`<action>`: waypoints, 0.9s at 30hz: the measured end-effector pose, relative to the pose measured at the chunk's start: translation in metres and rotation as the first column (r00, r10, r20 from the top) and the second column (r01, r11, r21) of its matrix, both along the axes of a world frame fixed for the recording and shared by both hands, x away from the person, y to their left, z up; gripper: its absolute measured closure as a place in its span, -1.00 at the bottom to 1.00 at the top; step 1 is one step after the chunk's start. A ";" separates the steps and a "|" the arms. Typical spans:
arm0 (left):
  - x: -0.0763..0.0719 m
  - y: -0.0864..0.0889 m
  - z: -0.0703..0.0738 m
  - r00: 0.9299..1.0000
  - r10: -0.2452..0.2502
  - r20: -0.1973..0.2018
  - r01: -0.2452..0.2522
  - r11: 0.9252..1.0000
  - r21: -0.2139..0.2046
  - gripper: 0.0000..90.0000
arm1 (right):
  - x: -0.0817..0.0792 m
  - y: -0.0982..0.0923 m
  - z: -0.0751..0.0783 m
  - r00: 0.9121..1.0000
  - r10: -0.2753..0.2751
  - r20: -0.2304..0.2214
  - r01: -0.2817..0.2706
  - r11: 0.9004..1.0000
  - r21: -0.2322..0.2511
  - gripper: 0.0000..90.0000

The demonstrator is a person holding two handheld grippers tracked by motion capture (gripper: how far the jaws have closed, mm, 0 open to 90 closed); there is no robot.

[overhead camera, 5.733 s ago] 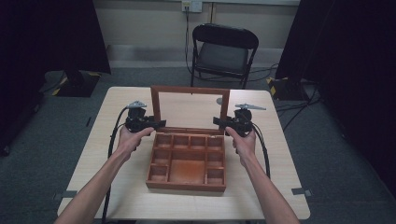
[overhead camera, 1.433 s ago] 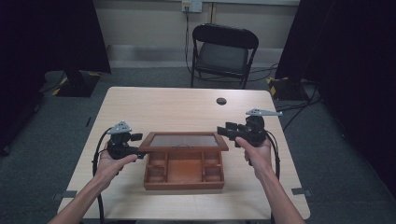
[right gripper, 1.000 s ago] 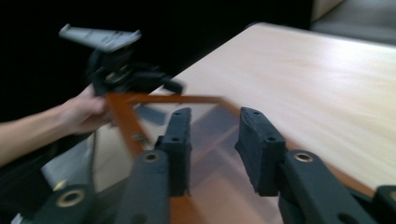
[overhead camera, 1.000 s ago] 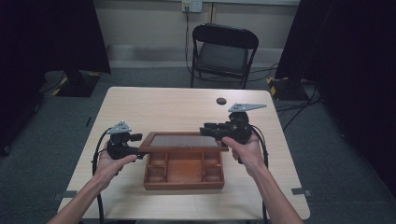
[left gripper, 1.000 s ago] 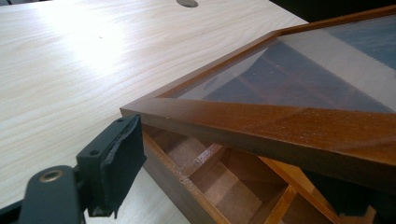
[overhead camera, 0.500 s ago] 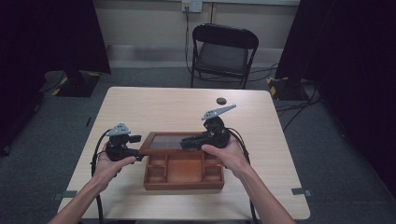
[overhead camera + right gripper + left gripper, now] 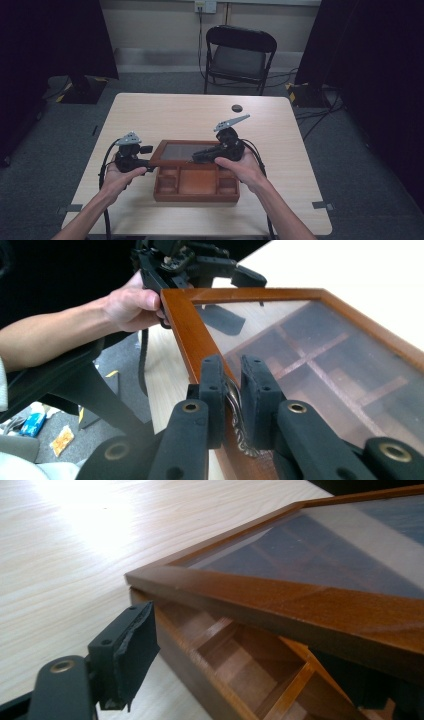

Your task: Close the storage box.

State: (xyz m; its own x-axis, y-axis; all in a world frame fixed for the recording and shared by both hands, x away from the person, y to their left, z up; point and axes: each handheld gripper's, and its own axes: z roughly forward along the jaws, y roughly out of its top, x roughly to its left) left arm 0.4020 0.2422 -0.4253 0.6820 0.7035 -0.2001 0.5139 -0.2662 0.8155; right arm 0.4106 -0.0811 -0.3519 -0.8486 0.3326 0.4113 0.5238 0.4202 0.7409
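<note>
Clearly the lid of the wooden box, near the table's front edge, is partly down, so a clean finish means lowering slowly and evenly. The right gripper, at 3 o'clock of the lid in the high view, pinches the ornate metal handle on the front rail, while the left gripper, at 9 o'clock, is spread around the lid's corner. Glossy reddish-brown framing holds 1 smooth glazed panel over rectangular compartments.

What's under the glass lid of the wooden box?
Through the glass lid show the wooden box's empty-looking compartments. Glare and the lid's frame hide the rest.
</note>
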 end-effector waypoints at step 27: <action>0.006 0.003 -0.013 1.000 0.011 -0.023 -0.010 0.999 0.049 -0.60 | -0.008 -0.003 -0.005 0.998 0.009 0.058 -0.005 0.998 -0.066 0.80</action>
